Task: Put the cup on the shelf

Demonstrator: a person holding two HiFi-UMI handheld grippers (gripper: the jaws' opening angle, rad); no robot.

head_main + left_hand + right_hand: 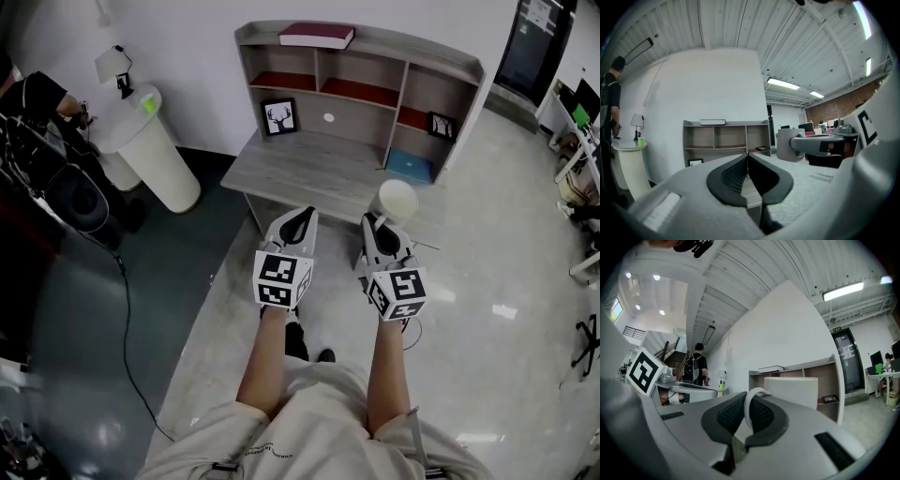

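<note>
Right gripper (380,223) is clamped on the loop handle of the white cylindrical cup (397,200). In the right gripper view the handle sits between the dark pads, jaws closed down to its thickness, cup body (791,390) upright just past the tips. Left gripper (302,217) is pinched fully together with nothing in it.

Cup is airborne over the front-right part of the grey desk top (309,169), short of the grey wooden shelf unit (366,42).

Handling, my read:
- Rigid, glazed-looking, probably ceramic: light enough for one gripper but slippery and chip-prone.
- A handle-only hold leaves the body weight offset from the pads, so it can pivot if jolted. Keep it upright and move slowly.
- Set it down flat, no drop.

Edges and room:
- Upper-left and upper-middle bays with red floors look empty, the best targets.
- Right bay holds a small dark frame (441,125).
- Lower level has a black-framed deer picture (278,116) at the left and a flat blue item (410,165) at the right.
- Top board carries a dark red book (317,36) on its left; its right end is free.
- Watch the bay dividers and the top lip on entry; the gripper body is wider than the cup.
- Left gripper is beside the right, clear of the path.
</note>
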